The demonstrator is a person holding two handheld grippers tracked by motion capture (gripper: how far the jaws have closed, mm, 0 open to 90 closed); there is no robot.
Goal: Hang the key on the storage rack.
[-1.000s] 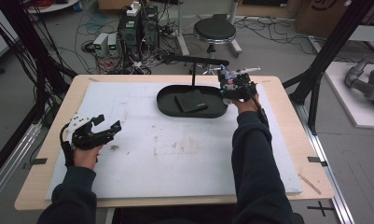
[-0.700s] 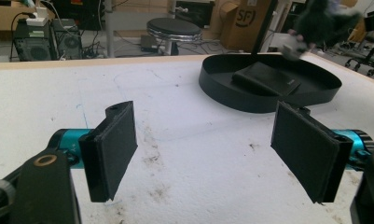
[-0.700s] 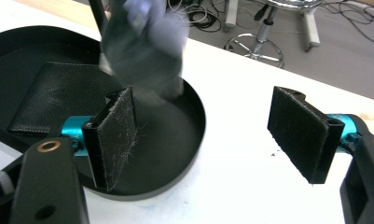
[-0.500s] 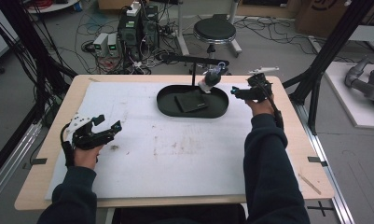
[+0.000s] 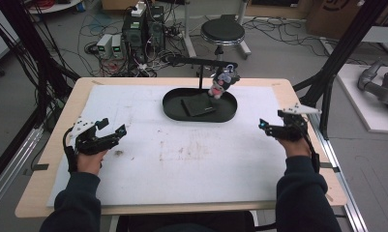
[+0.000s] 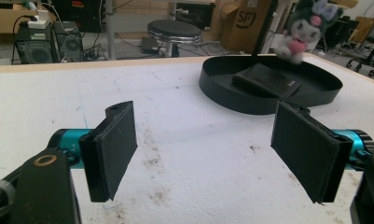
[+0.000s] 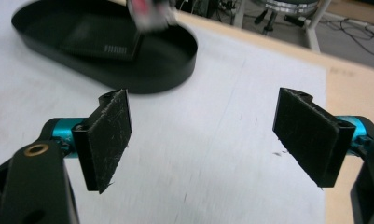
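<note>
Dangling from the bar of the black stand (image 5: 201, 62): a small plush toy (image 5: 224, 82), right above the back edge of the black oval tray (image 5: 174, 110). Hung up there to swing free, not touching the flat black pouch (image 5: 197, 106) lying inside the tray.

Over on the right side of the white mat (image 5: 191, 164): the right gripper (image 5: 269, 126), jaws spread wide, just been opening, nothing between them. Looks like letting go after the hanging. Well apart from the toy now, likely so as not to knock it down.

On the left side: the left gripper (image 5: 113, 125), jaws spread wide too, nothing between them, low over the mat and far from the tray. Probably parked out of the way, since hanging one toy needs one hand.

Looks about done, with the toy up on its bar.
</note>
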